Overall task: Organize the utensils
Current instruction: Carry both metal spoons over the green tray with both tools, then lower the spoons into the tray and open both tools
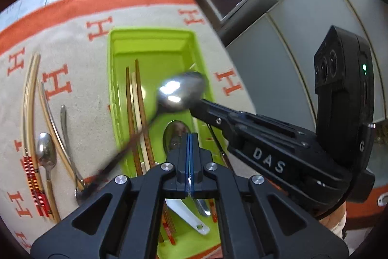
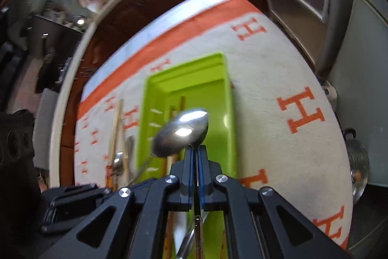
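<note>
My left fingers (image 1: 191,149) are pressed together, holding nothing that I can see. My right fingers (image 2: 195,157) are clamped on a metal spoon (image 2: 180,135) at its bowl edge; the handle trails back toward me and to the left, blurred. The spoon hangs above the green tray (image 2: 229,113), whose long axis runs straight away from me; the right hand is nearer to it. Chopsticks (image 1: 135,113) and a second spoon (image 1: 175,135) lie inside. More utensils (image 1: 46,152) wait left on the tablecloth (image 1: 80,79). The tray's near end is hidden behind my fingers.
</note>
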Demonstrator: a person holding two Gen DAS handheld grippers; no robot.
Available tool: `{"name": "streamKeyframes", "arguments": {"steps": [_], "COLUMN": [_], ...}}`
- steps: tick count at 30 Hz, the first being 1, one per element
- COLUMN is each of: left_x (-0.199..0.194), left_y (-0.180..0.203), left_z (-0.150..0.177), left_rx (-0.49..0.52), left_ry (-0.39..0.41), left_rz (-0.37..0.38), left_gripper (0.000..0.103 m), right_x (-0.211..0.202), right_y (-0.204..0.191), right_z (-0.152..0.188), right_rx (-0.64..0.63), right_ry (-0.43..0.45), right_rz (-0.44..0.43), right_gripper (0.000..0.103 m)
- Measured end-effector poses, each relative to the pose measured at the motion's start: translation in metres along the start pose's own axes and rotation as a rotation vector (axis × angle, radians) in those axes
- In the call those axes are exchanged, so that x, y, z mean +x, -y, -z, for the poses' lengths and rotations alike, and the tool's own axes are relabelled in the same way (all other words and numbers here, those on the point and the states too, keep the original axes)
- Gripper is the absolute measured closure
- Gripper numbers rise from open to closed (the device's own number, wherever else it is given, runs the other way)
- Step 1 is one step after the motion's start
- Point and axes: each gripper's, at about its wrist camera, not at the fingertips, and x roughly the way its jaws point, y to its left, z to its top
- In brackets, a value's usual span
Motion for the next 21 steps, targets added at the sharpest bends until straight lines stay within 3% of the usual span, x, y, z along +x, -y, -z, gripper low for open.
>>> {"name": "streamKeyframes", "arguments": {"steps": [7,12,16,21], "left_x": [0.026,0.01,-0.012,-0.037], "left_y": [-0.004,-0.014,-0.026,-0.04], "left_z": [0.0,0.011,0.019,0.024], "left_rx": [-0.004,0.011,0.018,0.048], "left_ry": [-0.072,-0.058,-0.02,0.031], "left_rz": [-0.059,-0.082,-0.099,-0.117], "left_gripper": [0.103,0.095,0.085,0.084], "right_x": [0.027,0.021,0.012,0.005], "right_y": [-0.007,-0.004,0.002,0.004], "right_z": [-0.007,-0.005,-0.002,-0.002], "right_rx": [-0.017,0.005,0.029,0.065], "right_ry": [-0.066,-0.065,-0.059,-0.044], "right_rz": [0.021,-0.004,-0.033,-0.083], "right_gripper": [0.095,0.082,0.082,0.082]}}
